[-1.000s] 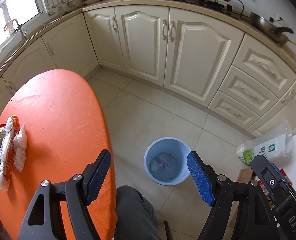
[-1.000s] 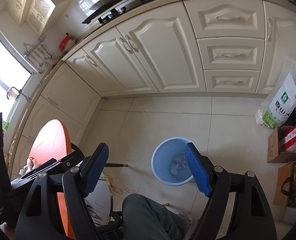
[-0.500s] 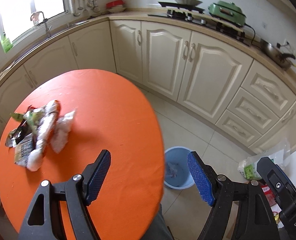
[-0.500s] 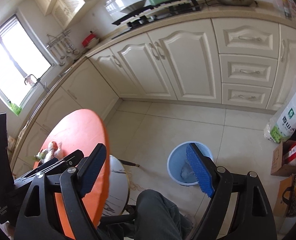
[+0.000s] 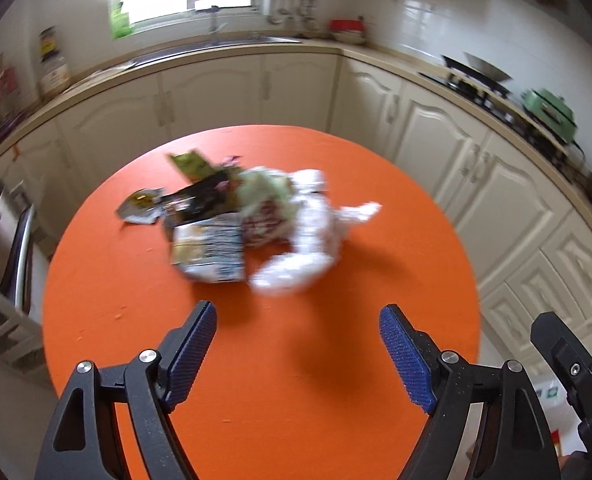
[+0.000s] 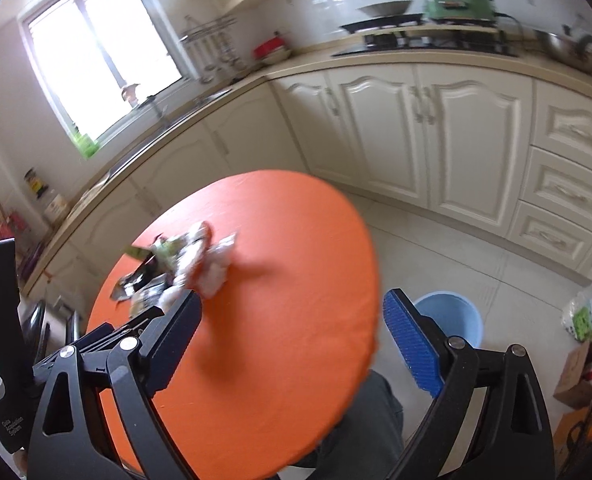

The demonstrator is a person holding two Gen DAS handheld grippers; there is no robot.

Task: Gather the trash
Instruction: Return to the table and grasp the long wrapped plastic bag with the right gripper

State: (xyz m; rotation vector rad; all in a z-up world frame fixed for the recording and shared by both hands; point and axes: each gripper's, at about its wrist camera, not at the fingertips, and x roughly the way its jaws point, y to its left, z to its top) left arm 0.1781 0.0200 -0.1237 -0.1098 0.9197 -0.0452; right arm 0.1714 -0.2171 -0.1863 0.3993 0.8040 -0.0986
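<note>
Both views swung from blue bin [image 6: 450, 314] onto orange counter [image 5: 296, 380]. Left tongs [image 5: 298, 350] and right tongs [image 6: 290, 334] opening, empty. Trash pile [image 5: 248, 224] at twelve o'clock; pickup next, probably.

We see a kitchen with cream cupboards [image 6: 436, 140], a bright window [image 6: 100, 48] over the sink, white wall tiles [image 5: 436, 24], a pale tiled floor [image 6: 448, 264], a round orange table [image 5: 276, 360].

A blurred heap of crumpled white tissue and torn wrappers [image 5: 252, 224] lies mid-bench; a light-blue bin [image 6: 454, 316] stands on the floor.
</note>
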